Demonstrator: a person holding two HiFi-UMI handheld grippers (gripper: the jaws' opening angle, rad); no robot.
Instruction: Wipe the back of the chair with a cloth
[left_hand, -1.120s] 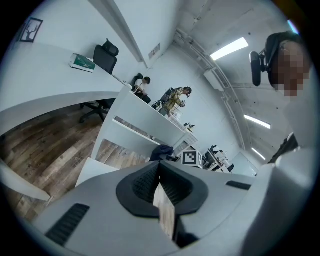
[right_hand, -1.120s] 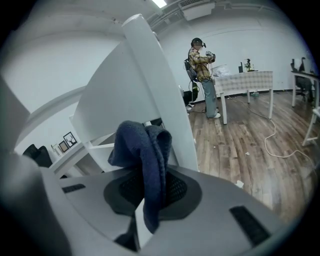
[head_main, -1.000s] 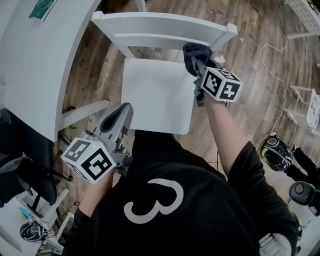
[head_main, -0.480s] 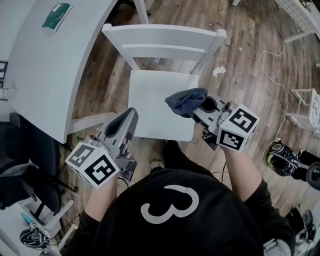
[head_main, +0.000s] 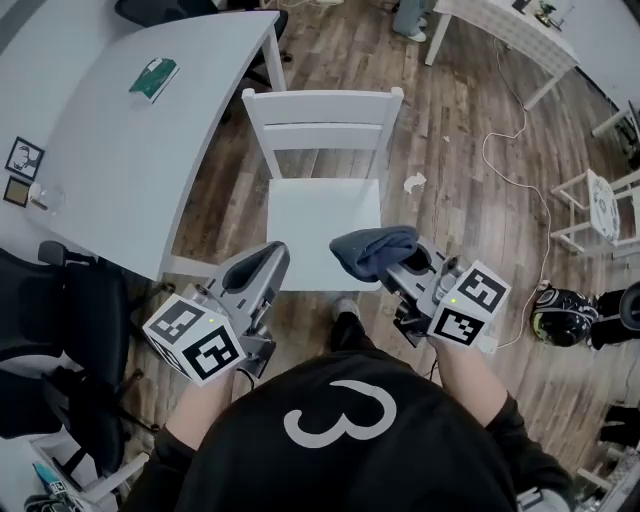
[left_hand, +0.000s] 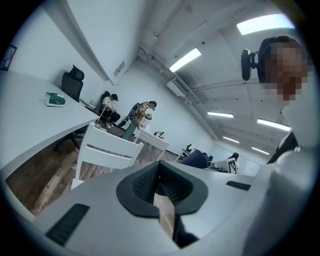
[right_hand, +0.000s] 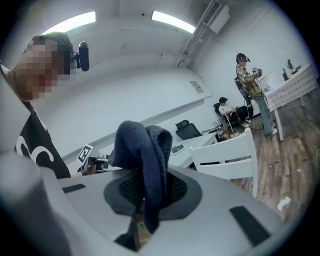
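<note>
Cloth (head_main: 372, 250) clamped in right gripper (head_main: 396, 266), left gripper (head_main: 268, 262) closed empty, chair (head_main: 325, 215) ahead

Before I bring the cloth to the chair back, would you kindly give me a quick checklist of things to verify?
1. Cloth secured in the right gripper: ok. The jaws are shut on it, and a bunch of it sticks out past the tips.
2. Left gripper free: ok. Its jaws are together with nothing between them.
3. Cloth touching the chair back: not ok. Both grippers are at the near edge of the seat, well apart from the back.
4. Top rail free of objects: ok.
5. Chair standing apart from the table: ok. Floor shows between them.
6. Cloth clean or damp enough: cannot tell.
</note>
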